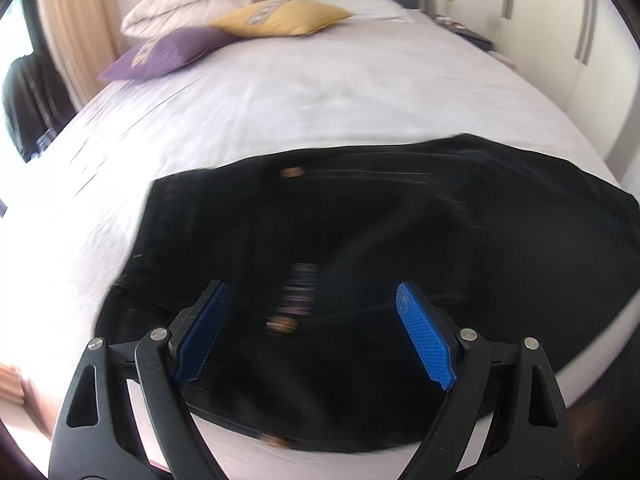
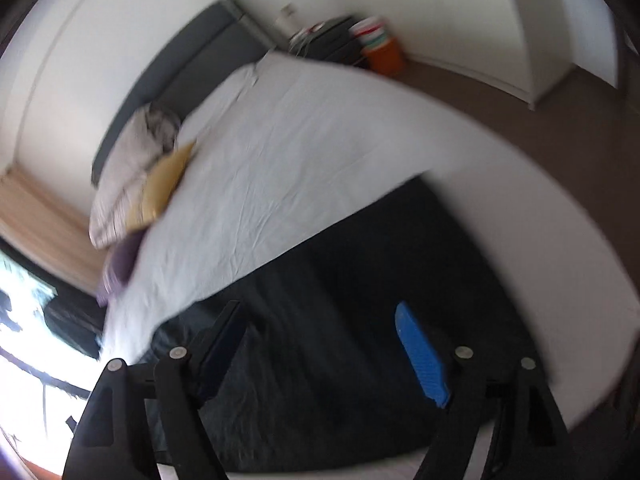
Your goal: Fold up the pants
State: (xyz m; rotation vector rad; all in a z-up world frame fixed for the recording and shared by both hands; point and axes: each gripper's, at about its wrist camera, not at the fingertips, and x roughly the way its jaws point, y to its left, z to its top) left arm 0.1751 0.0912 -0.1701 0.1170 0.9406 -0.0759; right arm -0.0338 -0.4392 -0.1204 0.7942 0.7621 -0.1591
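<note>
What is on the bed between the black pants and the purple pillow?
Nothing: the left wrist view shows only bare white sheet between the pants and the purple pillow.

Empty right tongs above pants

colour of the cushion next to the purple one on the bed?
Mustard yellow cushion, with a pale blurred patch on top. Left wrist view shows it best.

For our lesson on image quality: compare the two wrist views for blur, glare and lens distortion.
Left wrist view: the bed bulges from the fisheye lens, the black pants are mildly smeared, and the window side is blown out. Right wrist view: tilted and far blurrier, with the pants nearly featureless and window glare at lower left.
</note>
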